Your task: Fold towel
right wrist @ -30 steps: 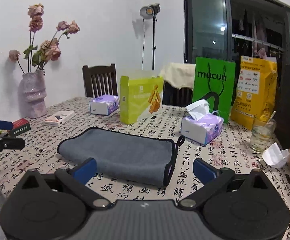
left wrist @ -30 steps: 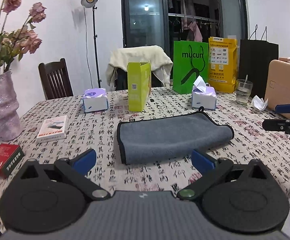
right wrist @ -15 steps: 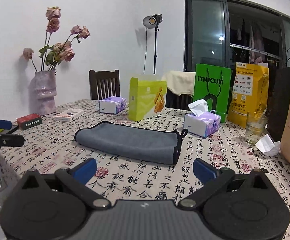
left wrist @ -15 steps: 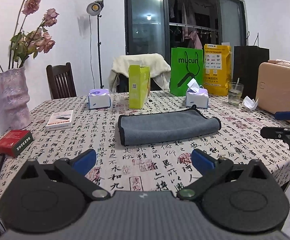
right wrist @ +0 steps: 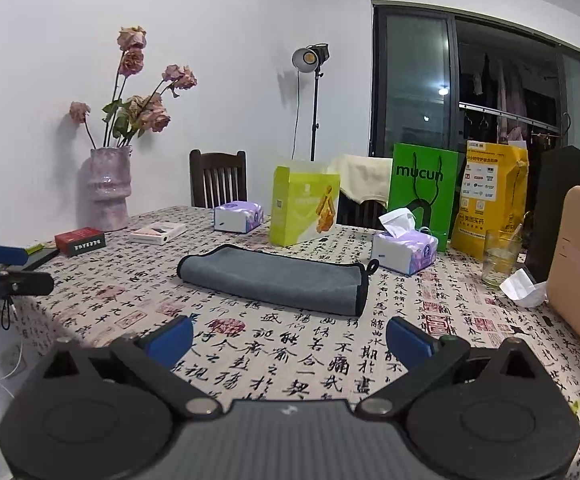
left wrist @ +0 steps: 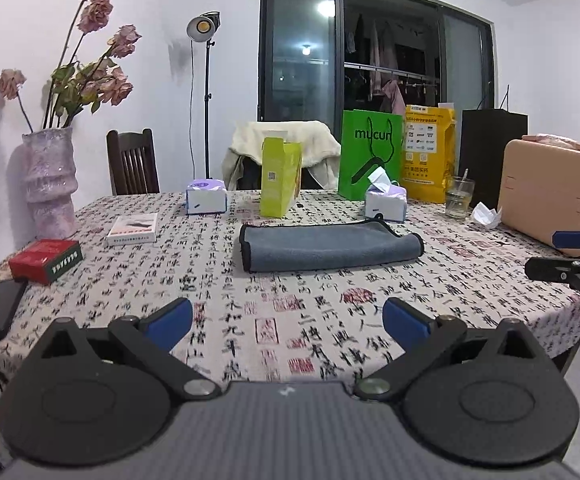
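**Folded towel on the desk, both tools released**

The grey towel, edged in black, lies folded into a long flat band on the desk, which is covered by a cloth printed with calligraphy. In the left wrist view it sits at 12 o'clock from the left tool, well apart from it; its blue-padded fingers are spread wide and grasp nothing. The right tool is likewise released and empty, with the towel ahead at 12 o'clock, apart from its fingers. Each tool appears at the edge of the other's view: the right tool at 3 o'clock, the left tool at 9 o'clock. Beyond the towel stand a yellow-green box and a tissue pack. A vase of dried roses stands at 10 o'clock.
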Motion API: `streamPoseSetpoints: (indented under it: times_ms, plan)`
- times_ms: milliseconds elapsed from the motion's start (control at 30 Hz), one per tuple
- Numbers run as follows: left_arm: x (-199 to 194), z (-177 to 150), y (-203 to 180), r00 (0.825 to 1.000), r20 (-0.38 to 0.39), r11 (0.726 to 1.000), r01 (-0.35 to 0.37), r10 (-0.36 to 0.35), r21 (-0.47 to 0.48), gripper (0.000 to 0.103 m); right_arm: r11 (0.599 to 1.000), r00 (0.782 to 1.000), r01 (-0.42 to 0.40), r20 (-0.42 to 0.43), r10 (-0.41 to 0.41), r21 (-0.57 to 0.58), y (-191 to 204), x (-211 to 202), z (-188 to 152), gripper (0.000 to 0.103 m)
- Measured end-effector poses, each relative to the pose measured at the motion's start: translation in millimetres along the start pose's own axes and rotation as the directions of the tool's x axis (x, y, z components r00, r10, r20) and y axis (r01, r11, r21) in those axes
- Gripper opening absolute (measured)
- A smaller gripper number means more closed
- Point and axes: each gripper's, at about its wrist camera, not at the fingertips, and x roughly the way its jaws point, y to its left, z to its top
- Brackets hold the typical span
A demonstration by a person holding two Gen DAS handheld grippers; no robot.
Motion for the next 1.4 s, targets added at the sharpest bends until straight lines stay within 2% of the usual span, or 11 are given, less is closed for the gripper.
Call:
streamPoseSetpoints:
  times_ms: [267,400,600,767,1400]
  plan:
    - [-35,-21,-5,0.999,0.039,0.999,-0.033,0.032,0.010,0.103,1.000,1.000,0.015,0.013,-0.015,-0.009,14,-34,-13,0.103]
    - [-49,-28,-10,1.000,0.026,1.000,-0.010,0.009,0.025,0.103,1.000,1.000,0.018,0.020,-0.018,-0.003,22,-53,-22,0.103]
    - [-74,-36,-21,0.998,0.059,0.998,-0.002,-0.002,0.065,0.103,0.999,0.999,0.043,0.018,-0.043,0.010,33,-77,-35,0.103]
    - [-86,-41,-22,0.998,0.055,0.999,0.028,-0.030,0.030,0.103,0.997,0.996,0.078,0.044,-0.078,0.002,46,-98,-41,0.103]
    - [-108,-59,-34,0.996,0.066,0.997,0.067,-0.068,0.024,0.103,0.999,0.994,-0.026,0.104,0.022,0.031,86,-133,-60,0.103]
